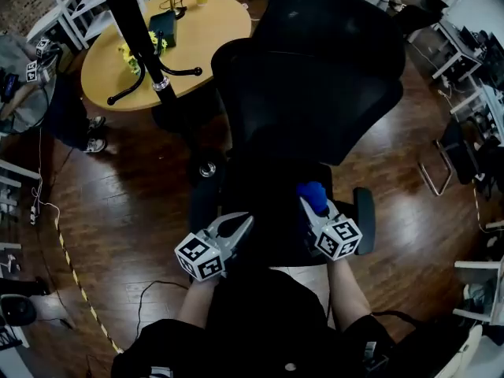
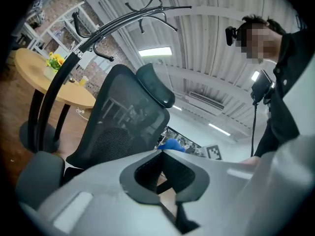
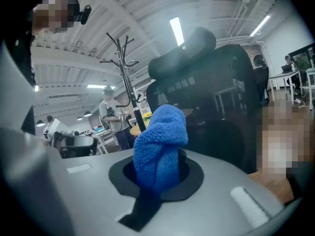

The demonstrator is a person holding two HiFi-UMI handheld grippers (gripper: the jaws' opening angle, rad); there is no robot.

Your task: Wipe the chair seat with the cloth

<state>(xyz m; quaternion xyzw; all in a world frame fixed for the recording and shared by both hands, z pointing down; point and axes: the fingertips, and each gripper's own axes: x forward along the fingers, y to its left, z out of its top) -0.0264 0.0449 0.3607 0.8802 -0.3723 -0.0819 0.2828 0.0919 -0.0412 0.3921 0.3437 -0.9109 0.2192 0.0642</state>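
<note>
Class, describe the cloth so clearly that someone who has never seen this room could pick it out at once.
Find the big black office chair in the middle of the room, then the two grippers held near its seat. The cloth is the fluffy bunch pinched in the right gripper: bright blue, while the left gripper holds nothing.

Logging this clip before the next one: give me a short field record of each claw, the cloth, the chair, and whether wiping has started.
left claw: shut, nothing in it, held above the seat's front left
right claw: shut on the blue cloth, which bunches out past its tips
chair seat: black, under and between both claws
wiping: cloth-to-seat contact cannot be told
backrest: black mesh, beyond the seat
behind chair: round wooden table, black coat stand
</note>
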